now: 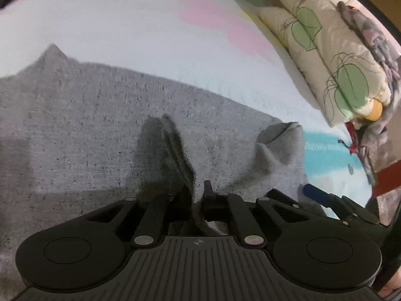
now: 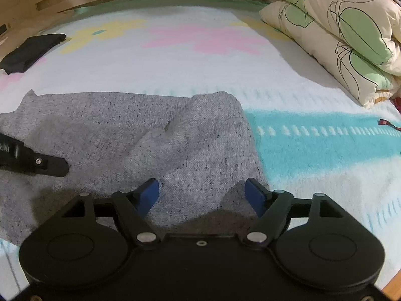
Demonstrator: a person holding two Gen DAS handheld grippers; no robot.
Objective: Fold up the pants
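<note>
Left wrist view: your left gripper (image 1: pixel 198 195) has its fingers pressed together on a raised fold of the grey pants (image 1: pixel 87 130), which lie spread on the bed cover (image 1: pixel 150 37); a folded quilt (image 1: pixel 325 57) sits at the right. Right wrist view: your right gripper (image 2: pixel 201 193) holds its blue pads (image 2: pixel 150 194) spread wide over the pants' (image 2: pixel 155 130) near edge, pinching nothing. The left gripper's finger (image 2: pixel 54 166) enters from the left over the fabric. A dark folded garment (image 2: pixel 30 51) lies well apart, far left.

Speckled grey pants (image 2: pixel 140 130); pastel flowered bedspread (image 2: pixel 200 57).
</note>
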